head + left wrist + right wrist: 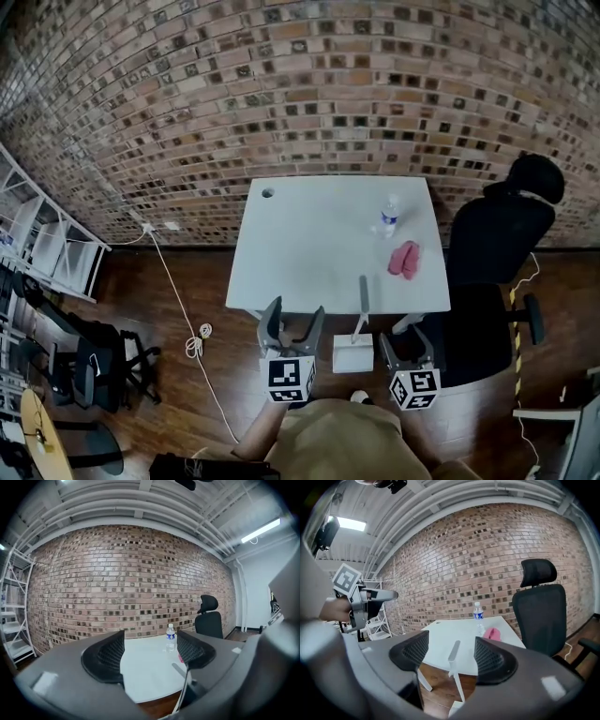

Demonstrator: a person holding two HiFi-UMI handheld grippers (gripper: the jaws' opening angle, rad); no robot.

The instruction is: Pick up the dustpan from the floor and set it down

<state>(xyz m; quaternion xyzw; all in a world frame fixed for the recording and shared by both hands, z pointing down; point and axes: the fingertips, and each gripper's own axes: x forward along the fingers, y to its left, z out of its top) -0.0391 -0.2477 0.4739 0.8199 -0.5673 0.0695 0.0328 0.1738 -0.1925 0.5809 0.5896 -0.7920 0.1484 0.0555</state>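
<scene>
Dustpan (353,355) sits on the wood floor (187,281) by the near edge of the table (309,244), handle rising in front of that edge; in head view it's btwn the two grippers. L gripper (295,315): jaws spread, nothing in them, pointing over the table. R gripper (408,343): jaws spread too, gripping nothing; the handle shows thru the gap but well ahead. On table: bottle (389,216), pink cloth (404,259) near it. Black chair (497,244) at table's right
</scene>
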